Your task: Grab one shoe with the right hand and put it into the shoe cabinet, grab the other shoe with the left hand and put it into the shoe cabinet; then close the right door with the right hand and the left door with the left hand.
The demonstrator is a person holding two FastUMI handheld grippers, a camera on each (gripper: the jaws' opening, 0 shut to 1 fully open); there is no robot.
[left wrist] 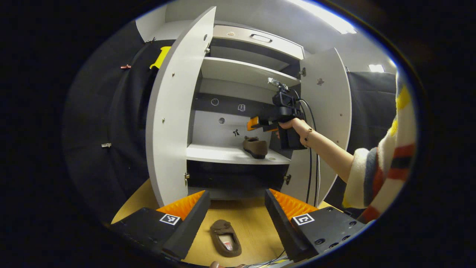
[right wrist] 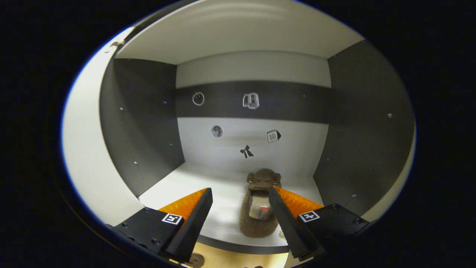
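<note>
One brown loafer (right wrist: pixel 259 208) on shoe cabinet (left wrist: pixel 174 111) shelf, right hand-held gripper (right wrist: pixel 240 212) spread apart, empty; second loafer (left wrist: pixel 225 238) on floor before cabinet, left hand-held gripper (left wrist: pixel 236 216) apart.

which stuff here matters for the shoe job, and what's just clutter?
Job:
shoe on the shelf
shoe on the floor
shoe cabinet
left door
right door
left gripper, open
right gripper, open

Clutter:
stickers on the back panel
cables
top drawer
</note>
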